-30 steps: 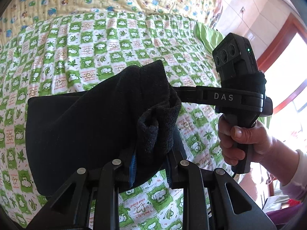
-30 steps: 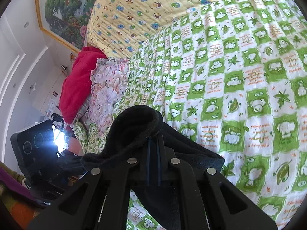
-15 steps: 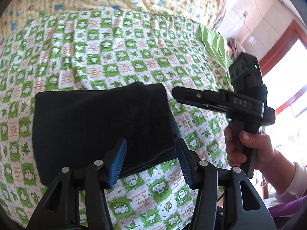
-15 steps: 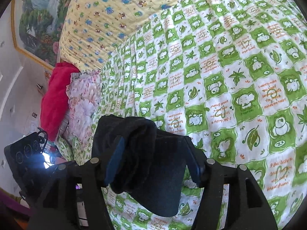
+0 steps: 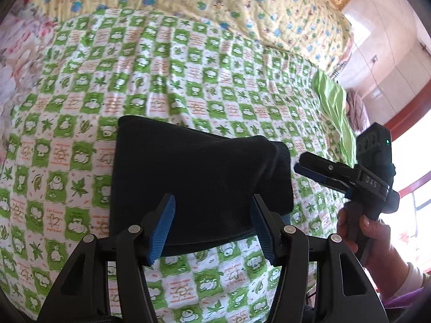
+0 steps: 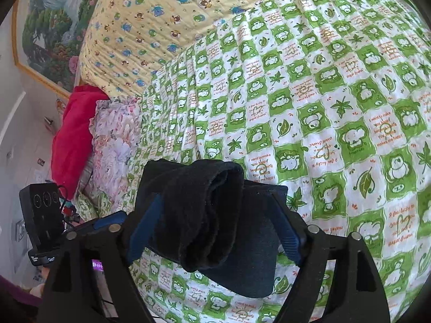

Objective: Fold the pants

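Observation:
The black pants [image 5: 194, 177] lie folded into a thick rectangle on the green-checked bedspread [image 5: 167, 80]. My left gripper [image 5: 212, 215] is open, its blue-padded jaws apart over the near edge of the pants and holding nothing. My right gripper [image 6: 215, 215] is open too; the folded cuff end of the pants [image 6: 207, 210] lies between its spread jaws, not clamped. The right gripper also shows in the left wrist view [image 5: 301, 165], just right of the pants, held by a hand.
A yellow patterned quilt [image 5: 215, 5] lies at the far side of the bed. A floral pillow [image 6: 113, 145] and a red cloth [image 6: 72, 134] sit at the bed's head. The bed's near edge runs just below the pants.
Both grippers have opened and let go of the pants. The raised fold has dropped flat onto the pile, and both grippers have pulled back from it.

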{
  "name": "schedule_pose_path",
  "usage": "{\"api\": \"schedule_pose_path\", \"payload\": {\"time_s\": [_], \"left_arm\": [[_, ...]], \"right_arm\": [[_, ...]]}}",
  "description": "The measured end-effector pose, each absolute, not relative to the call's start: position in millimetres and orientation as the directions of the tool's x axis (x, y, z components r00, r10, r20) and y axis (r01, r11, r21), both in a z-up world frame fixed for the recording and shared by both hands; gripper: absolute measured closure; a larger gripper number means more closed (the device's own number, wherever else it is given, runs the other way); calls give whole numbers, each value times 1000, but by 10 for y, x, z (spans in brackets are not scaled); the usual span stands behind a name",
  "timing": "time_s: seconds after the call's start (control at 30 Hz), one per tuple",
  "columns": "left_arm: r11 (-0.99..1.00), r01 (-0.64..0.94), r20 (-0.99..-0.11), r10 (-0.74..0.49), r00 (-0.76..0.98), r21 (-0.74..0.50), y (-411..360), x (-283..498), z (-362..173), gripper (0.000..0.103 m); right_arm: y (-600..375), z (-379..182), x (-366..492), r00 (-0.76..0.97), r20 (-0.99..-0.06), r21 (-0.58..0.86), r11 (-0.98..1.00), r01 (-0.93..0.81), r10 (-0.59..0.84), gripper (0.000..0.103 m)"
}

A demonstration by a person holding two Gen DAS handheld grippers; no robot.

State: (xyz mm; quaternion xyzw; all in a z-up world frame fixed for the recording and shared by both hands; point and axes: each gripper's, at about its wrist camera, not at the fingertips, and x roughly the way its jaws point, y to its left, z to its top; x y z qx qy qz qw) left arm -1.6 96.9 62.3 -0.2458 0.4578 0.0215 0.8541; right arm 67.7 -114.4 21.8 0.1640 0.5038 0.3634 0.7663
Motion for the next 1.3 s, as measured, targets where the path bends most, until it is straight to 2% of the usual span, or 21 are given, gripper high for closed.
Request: {"api": "schedule_pose_path", "payload": {"time_s": [0.3,0.43,0.77,0.9,1.3], "left_arm": [[836,-348,-794,-158,587,-424,1275,-104,551,41],[809,-383,-793,-160,587,-446,1415,-122,507,40],[773,-429,-797,-159,583,-468,1617,-168,435,34],[750,-453,-801,-167,575,-482,1686,-177,375,32],[706,-487,-812,-219,541,-514,1855,-123,163,29]], "right_arm": [[-1029,214,517,234,-709,585,741,-330,665,16],[-949,194,498,230,-745,552,772,-314,626,9],[-950,165,487,247,-769,529,804,-272,590,8],[-933,136,486,256,-793,503,831,-237,553,2],[-805,9,521,236,-810,495,842,-215,536,2]]}}
